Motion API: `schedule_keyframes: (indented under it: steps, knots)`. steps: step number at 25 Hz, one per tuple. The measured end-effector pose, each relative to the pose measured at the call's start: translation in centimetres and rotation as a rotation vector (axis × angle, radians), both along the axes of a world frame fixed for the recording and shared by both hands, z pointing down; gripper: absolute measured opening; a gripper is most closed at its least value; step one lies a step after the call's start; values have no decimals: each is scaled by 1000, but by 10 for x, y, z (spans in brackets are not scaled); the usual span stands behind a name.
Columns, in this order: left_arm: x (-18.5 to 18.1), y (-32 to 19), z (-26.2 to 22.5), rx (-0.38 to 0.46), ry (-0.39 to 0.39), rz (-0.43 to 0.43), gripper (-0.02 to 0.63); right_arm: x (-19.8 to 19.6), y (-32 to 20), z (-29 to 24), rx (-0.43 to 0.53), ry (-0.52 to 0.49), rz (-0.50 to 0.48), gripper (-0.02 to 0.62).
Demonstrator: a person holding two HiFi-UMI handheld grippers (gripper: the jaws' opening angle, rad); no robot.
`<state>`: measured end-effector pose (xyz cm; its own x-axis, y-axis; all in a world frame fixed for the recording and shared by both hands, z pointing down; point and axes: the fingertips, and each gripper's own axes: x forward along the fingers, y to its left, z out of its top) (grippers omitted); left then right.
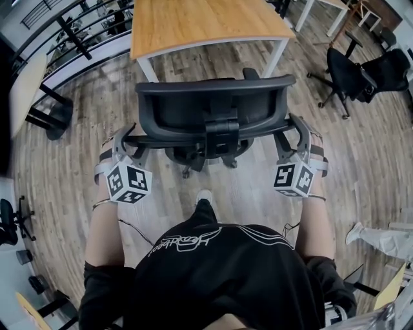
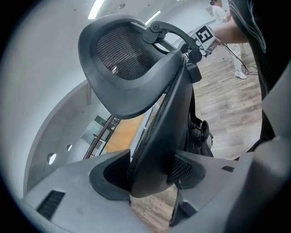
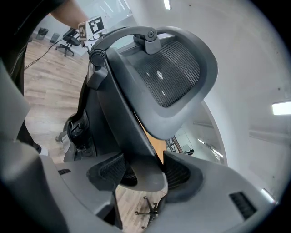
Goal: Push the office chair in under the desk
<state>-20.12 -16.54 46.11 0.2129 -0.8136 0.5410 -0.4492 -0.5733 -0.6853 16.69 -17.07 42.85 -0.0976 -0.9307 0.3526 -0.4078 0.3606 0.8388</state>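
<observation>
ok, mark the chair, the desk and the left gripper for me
chair (image 1: 213,106): head view, middle of the backrest.
desk (image 1: 200,19): head view, on the wooden top.
left gripper (image 2: 148,173): left gripper view, between its jaws, closed on the chair's back edge.

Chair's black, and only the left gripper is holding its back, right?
Not quite. The chair is black, but both grippers hold its back: the right gripper view shows the right gripper clamped on its edge, like the left gripper.
</observation>
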Motion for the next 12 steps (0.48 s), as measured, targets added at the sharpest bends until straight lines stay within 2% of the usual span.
schedule_keyframes:
  steps: [12]
  knots:
    - [-18, -70, 1, 10, -24, 8, 236, -17, -66, -1, 3, -3, 23, 281]
